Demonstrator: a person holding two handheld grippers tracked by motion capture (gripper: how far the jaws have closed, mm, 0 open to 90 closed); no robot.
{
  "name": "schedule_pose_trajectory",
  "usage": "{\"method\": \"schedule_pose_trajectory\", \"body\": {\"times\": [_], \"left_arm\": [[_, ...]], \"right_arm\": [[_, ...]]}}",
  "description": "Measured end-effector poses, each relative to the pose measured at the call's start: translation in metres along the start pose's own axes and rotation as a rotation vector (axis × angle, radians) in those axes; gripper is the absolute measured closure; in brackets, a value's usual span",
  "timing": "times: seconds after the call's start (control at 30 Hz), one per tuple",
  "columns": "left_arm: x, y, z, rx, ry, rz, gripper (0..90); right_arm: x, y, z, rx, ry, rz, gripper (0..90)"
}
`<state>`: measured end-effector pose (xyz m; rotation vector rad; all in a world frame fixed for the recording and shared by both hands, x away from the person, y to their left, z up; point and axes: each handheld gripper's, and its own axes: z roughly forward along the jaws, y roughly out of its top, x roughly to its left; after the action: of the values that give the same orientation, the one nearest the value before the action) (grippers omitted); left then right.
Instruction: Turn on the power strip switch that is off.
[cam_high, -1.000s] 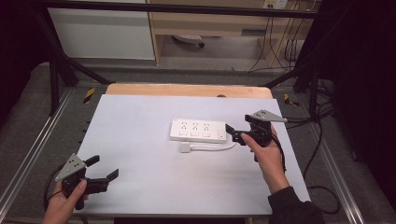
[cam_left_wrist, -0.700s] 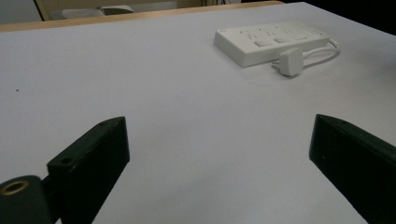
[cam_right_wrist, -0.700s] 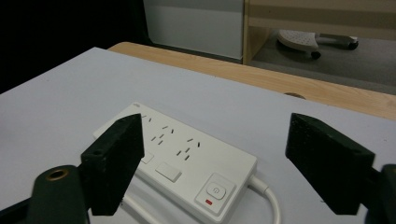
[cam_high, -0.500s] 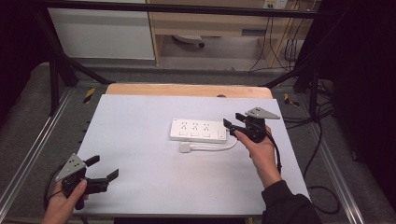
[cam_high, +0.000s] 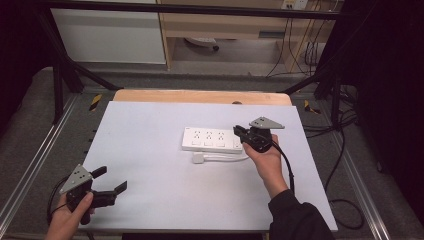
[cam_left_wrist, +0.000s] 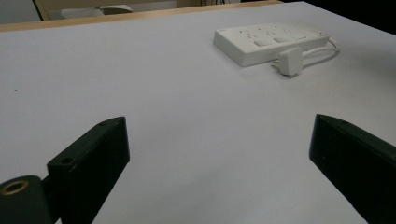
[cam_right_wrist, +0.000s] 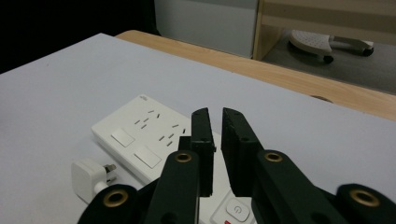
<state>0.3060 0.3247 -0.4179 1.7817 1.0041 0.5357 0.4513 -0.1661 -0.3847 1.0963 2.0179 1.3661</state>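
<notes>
Plastic power strip (cam_high: 211, 139) lay mid-table, rigid, light, smooth; I judged its long sides the best hold. My right tongs (cam_high: 241, 133) hovered nearly closed, empty, over its switch end; left tongs (cam_high: 111, 181) gaped.

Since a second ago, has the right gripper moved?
Yes. In the high view the right gripper has moved left and away from the person, and now sits over the right end of the power strip.
</notes>
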Motion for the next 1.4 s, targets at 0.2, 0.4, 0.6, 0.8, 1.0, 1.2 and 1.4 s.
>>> {"method": "schedule_pose_trajectory", "body": {"times": [0.2, 0.4, 0.6, 0.8, 1.0, 1.2, 1.4], "left_arm": [[0.000, 0.000, 0.000, -0.001, -0.003, 0.005, 5.1], [0.001, 0.000, 0.000, -0.001, -0.002, 0.003, 5.1], [0.000, 0.000, 0.000, -0.001, -0.005, 0.005, 5.1], [0.000, 0.000, 0.000, -0.001, -0.005, 0.005, 5.1], [0.000, 0.000, 0.000, -0.001, -0.006, 0.006, 5.1], [0.000, 0.000, 0.000, -0.001, -0.007, 0.006, 5.1], [0.000, 0.000, 0.000, 0.000, -0.008, 0.004, 5.1]], "right_arm": [[0.005, -0.007, 0.012, 0.029, 0.012, 0.011, 90.0], [0.009, -0.013, 0.023, 0.059, 0.019, 0.000, 90.0], [0.014, -0.019, 0.035, 0.091, 0.017, -0.004, 90.0], [0.016, -0.025, 0.042, 0.119, 0.015, -0.012, 90.0], [0.017, -0.031, 0.049, 0.140, 0.012, -0.001, 90.0], [0.017, -0.036, 0.053, 0.146, 0.008, 0.002, 90.0], [0.018, -0.037, 0.054, 0.146, 0.008, 0.002, 90.0]]}}
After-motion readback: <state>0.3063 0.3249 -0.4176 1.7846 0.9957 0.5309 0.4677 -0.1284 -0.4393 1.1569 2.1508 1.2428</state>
